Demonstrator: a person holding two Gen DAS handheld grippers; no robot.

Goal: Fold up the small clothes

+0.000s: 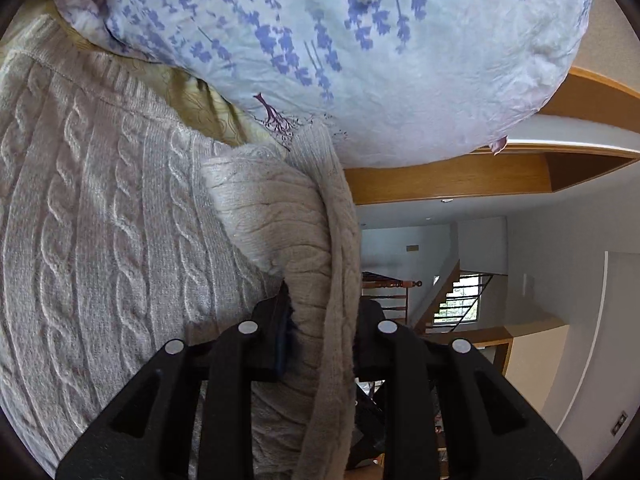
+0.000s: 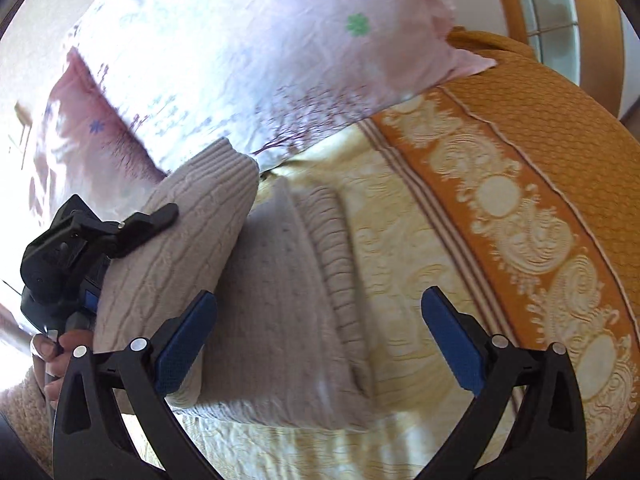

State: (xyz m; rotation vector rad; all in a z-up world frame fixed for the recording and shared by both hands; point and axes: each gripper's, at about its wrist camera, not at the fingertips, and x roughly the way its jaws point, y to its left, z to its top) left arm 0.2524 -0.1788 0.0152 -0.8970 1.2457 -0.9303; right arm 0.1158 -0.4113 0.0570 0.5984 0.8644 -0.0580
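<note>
Beige cable-knit sweater (image 1: 100, 220) on bedspread (image 2: 400, 240); L gripper (image 1: 322, 332) clamps its sleeve (image 1: 304, 260), R gripper (image 2: 316, 336) jaws spread wide, nothing held

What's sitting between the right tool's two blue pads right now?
In the right wrist view, the right tool is open; between its pads lies the folded sweater body and ribbed hem, then a strip of cream bedspread. Nothing is gripped.

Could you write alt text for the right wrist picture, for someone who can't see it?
An open hand-held gripper with blue pads hovers over a beige cable-knit sweater lying on a cream and orange bedspread. At left, a second hand-held gripper lifts one sleeve, and floral pillows lie behind.
</note>
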